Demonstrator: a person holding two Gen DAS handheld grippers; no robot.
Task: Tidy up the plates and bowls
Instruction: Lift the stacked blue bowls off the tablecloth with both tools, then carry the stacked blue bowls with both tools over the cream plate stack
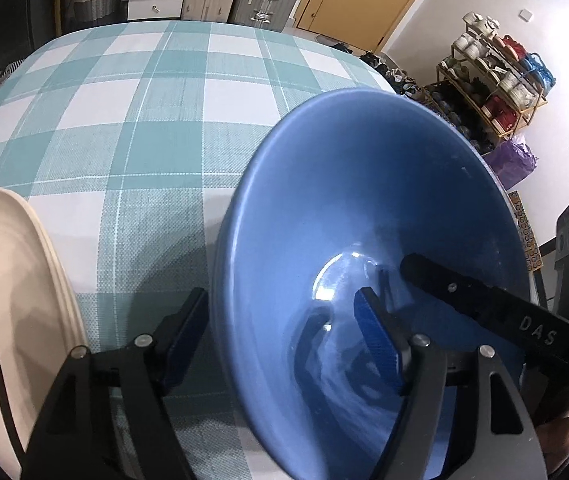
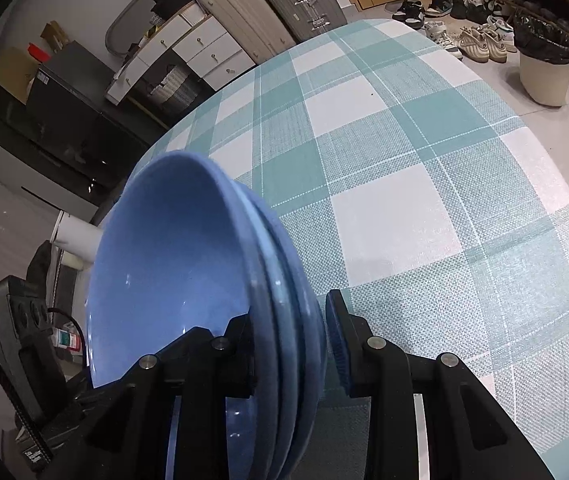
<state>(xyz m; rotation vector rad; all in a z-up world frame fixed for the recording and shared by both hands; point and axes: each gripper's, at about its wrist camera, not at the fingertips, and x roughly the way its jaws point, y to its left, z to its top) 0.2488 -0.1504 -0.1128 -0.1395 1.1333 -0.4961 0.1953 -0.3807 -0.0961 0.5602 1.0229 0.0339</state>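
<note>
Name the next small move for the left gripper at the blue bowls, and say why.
Probably draw the left gripper back off the rim. Its jaws stand open astride the wall of the blue bowls, pads clear of it, while the right gripper seems clamped on the nested stack's rim, so the right appears to carry it alone.

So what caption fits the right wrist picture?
Right gripper clamps the rims of stacked blue bowls over a checked tablecloth.

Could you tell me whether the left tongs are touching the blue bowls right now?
Apart. The left wrist view shows the left tongs straddling the rim of the blue bowls, with clear gaps between both pads and the wall.
</note>
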